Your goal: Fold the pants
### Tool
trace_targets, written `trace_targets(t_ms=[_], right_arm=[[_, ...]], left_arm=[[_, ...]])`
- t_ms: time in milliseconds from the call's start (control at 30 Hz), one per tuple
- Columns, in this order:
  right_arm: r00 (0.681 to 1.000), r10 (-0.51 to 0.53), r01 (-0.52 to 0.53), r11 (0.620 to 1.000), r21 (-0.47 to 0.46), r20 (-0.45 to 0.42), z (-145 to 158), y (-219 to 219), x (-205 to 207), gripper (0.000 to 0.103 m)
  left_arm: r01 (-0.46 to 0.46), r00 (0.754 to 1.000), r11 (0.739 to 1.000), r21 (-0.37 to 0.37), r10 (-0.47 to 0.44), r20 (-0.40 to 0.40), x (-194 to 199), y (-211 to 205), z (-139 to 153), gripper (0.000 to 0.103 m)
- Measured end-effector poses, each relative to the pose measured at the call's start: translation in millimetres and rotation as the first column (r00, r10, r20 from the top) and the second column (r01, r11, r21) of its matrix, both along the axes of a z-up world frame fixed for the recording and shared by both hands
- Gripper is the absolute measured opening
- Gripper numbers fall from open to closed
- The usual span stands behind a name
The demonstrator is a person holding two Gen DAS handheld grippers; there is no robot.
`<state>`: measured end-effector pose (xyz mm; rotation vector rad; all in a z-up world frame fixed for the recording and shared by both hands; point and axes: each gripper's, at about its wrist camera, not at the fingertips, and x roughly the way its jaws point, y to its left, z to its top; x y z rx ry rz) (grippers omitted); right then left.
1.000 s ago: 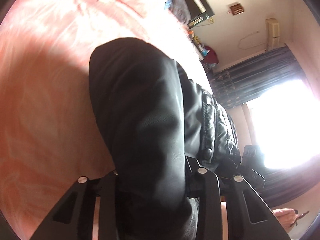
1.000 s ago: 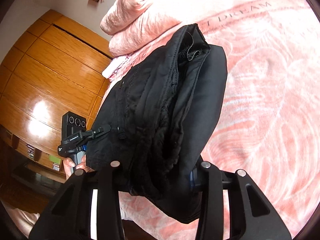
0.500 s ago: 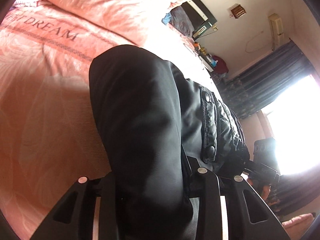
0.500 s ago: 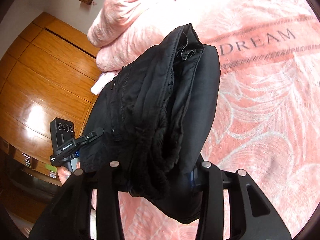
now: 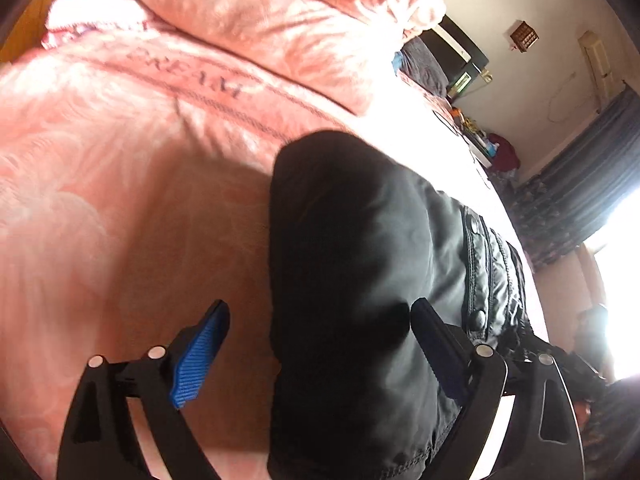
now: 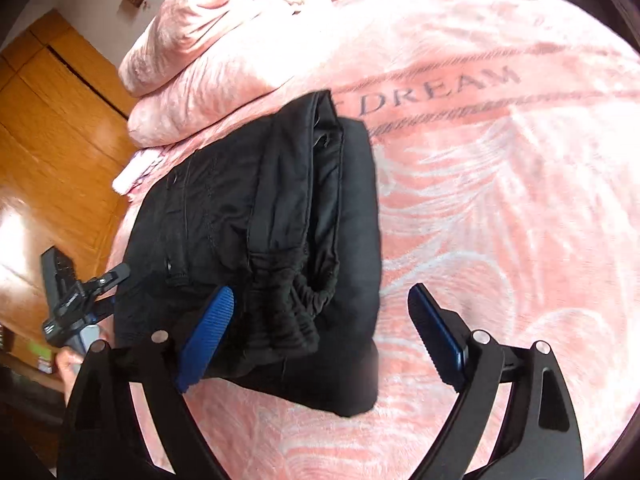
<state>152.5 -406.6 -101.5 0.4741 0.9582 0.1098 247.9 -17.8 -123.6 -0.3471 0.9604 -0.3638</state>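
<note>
The black pants (image 6: 280, 240) lie folded into a thick bundle on the pink blanket (image 6: 500, 200). In the right wrist view the elastic waistband faces me. My right gripper (image 6: 320, 336) is open, its blue pads (image 6: 208, 332) spread on either side of the bundle's near end. In the left wrist view the pants (image 5: 352, 280) fill the middle, snap buttons showing on the right side. My left gripper (image 5: 320, 352) is open too, with its left pad (image 5: 200, 360) off the cloth and its right pad against the bundle. The left gripper also shows in the right wrist view (image 6: 76, 300).
A heaped pink duvet (image 6: 224, 40) lies at the head of the bed. A wooden wardrobe (image 6: 52, 128) stands beyond the bed's left edge. In the left wrist view a cluttered shelf (image 5: 480, 136), dark curtains (image 5: 580, 184) and a bright window are at the right.
Both grippers were shut on the pants while carrying them over the bed. Now both have opened and the folded bundle rests on the blanket.
</note>
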Motion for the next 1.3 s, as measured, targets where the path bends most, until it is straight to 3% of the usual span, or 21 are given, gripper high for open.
trace_targets(t_ms=[67, 133, 267, 367, 533, 867, 1300], right_arm=[[0.995, -0.085, 0.091, 0.982, -0.165, 0.043, 23.6, 12.9, -19.1, 0.089], [0.984, -0.141, 0.166, 0.944, -0.286, 0.107, 46.7, 35.0, -39.4, 0.094], [0.976, -0.119, 0.179, 0.915, -0.362, 0.183, 69.0, 79.6, -68.6, 0.100], [0.978, -0.085, 0.155, 0.911, -0.382, 0.193, 74.0, 104.6, -79.2, 0.100], [0.985, -0.017, 0.092, 0.897, -0.433, 0.174, 75.2, 132.1, -72.8, 0.100], [0.987, -0.048, 0.109, 0.903, -0.416, 0.154, 71.6, 121.8, -76.0, 0.100], [0.991, -0.034, 0.084, 0.911, -0.404, 0.128, 59.3, 119.5, -76.5, 0.100]], left_arm=[[-0.040, 0.996, 0.996, 0.074, 0.034, 0.078, -20.2, -1.6, 18.2, 0.096], [-0.011, 0.993, 0.993, 0.115, -0.002, 0.118, -38.1, -11.6, 34.1, 0.099], [0.031, 0.990, 0.987, 0.157, -0.053, 0.134, -69.3, -29.6, 55.0, 0.099], [0.054, 0.991, 0.983, 0.178, -0.074, 0.108, -68.9, -45.7, 60.5, 0.099], [-0.003, 0.988, 0.951, 0.310, -0.045, 0.150, -75.1, -52.1, 63.7, 0.099], [-0.030, 0.977, 0.893, 0.450, -0.068, 0.200, -80.5, -62.1, 59.0, 0.099], [-0.004, 0.976, 0.891, 0.455, -0.095, 0.196, -84.7, -73.0, 54.2, 0.099]])
